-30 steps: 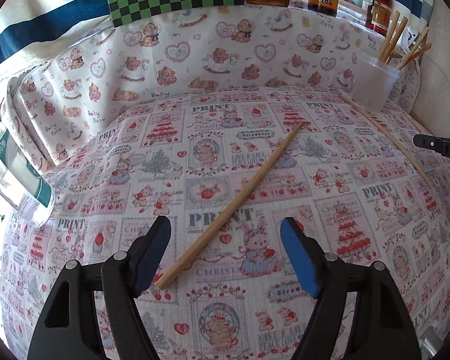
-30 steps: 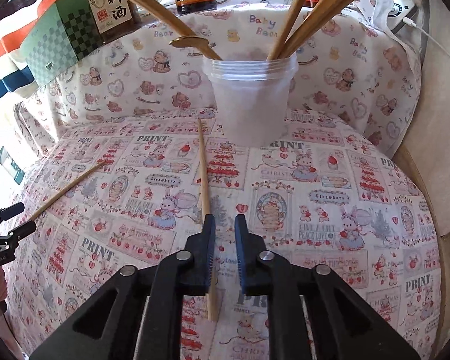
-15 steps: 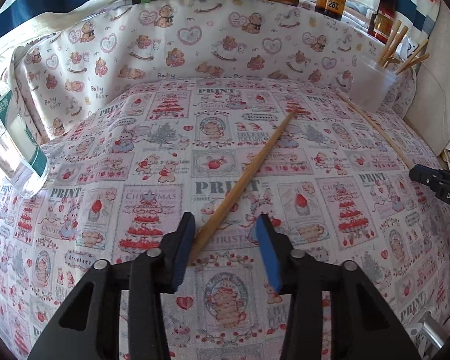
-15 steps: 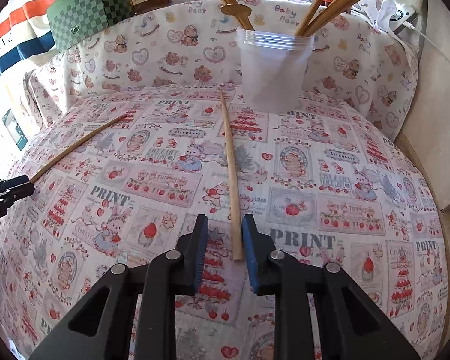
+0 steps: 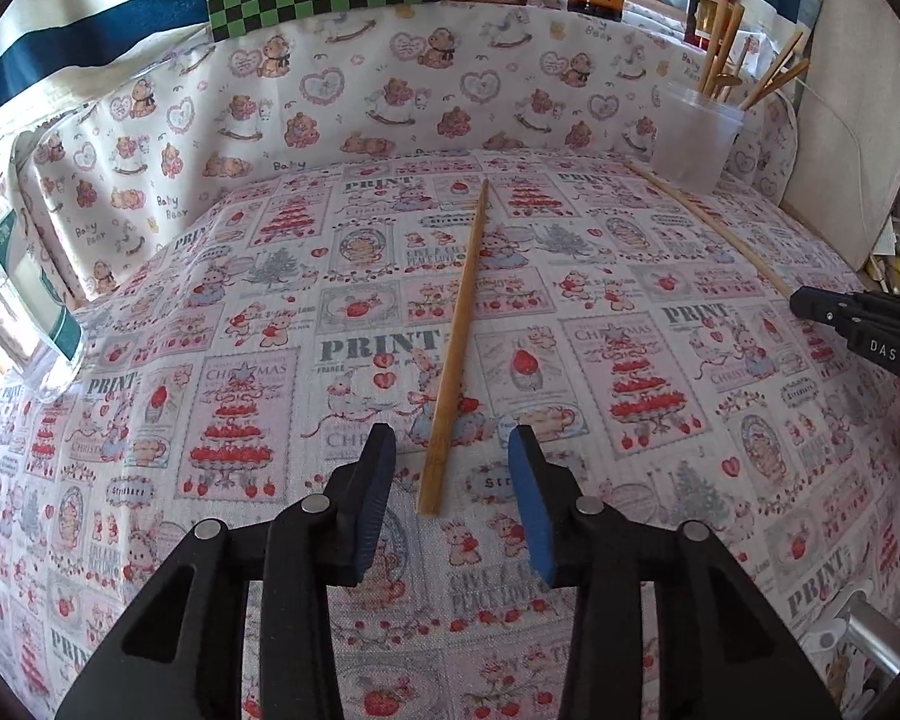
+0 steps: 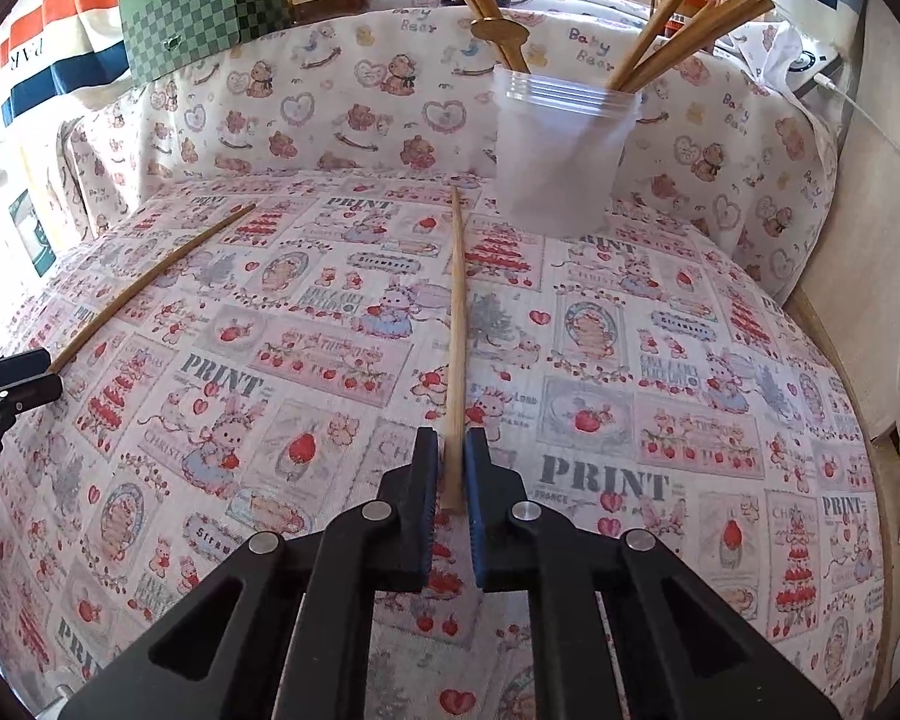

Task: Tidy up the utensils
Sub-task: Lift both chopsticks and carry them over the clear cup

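Chopsticks: two loose on the cloth, each with a gripper on it

The right gripper (image 6: pixel 450 474), lower centre of its view, has just been closing and now pinches the near end of one chopstick (image 6: pixel 457 324); the left gripper (image 5: pixel 450 480) has its jaws apart around the other chopstick (image 5: pixel 459 336), pads not touching, nothing grasped yet. Upper right in both views, the plastic cup (image 6: pixel 561 150) already holds several sticks, so it looks like these last two need lifting and dropping in
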Demonstrator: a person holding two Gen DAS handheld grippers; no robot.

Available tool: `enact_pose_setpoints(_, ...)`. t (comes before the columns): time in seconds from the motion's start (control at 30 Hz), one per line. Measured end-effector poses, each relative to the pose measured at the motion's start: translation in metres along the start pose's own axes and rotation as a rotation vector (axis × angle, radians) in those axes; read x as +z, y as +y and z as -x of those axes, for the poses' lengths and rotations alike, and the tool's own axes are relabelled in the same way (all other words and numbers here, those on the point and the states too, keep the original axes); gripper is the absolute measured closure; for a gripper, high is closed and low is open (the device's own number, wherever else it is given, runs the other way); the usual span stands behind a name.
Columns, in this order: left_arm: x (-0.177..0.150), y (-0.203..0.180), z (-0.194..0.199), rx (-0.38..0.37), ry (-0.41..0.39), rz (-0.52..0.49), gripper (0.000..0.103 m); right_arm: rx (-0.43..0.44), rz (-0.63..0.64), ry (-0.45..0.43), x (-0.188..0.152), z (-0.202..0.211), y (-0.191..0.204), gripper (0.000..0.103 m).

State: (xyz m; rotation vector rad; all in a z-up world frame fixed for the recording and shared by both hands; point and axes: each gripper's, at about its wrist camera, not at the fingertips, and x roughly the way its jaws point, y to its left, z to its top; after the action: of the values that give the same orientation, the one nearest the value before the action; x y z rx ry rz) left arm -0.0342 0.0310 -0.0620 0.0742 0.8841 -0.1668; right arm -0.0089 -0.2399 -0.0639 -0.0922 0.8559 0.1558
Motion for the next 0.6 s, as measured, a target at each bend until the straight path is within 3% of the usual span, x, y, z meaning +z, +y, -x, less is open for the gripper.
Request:
enact_pose_setpoints(0.07, -0.001, 0.002, 0.001, 0.003, -0.005, 0.007, 0.069, -0.007, 0.009, 0.0, 0.0, 0.0, 0.001, 0.093)
enact_pose_setpoints(0.13, -0.001, 0.004, 0.001, 0.016, -0.015, 0.015, 0.093, -0.007, 0.008, -0.002, 0.0, 0.0, 0.001, 0.095)
enact_pose_setpoints(0.17, -0.001, 0.005, 0.002, 0.016, -0.014, 0.026, 0.095, -0.006, -0.001, -0.006, -0.001, 0.001, 0.0, 0.095)
enact_pose_setpoints(0.3, -0.001, 0.008, 0.01, 0.004, -0.066, 0.052, 0.097, -0.007, -0.023, -0.094, -0.001, 0.015, -0.003, 0.095)
enact_pose_setpoints(0.6, 0.035, 0.009, 0.087, -0.012, -0.344, 0.092, 0.097, 0.067, -0.148, -0.431, -0.002, 0.076, -0.02, 0.095)
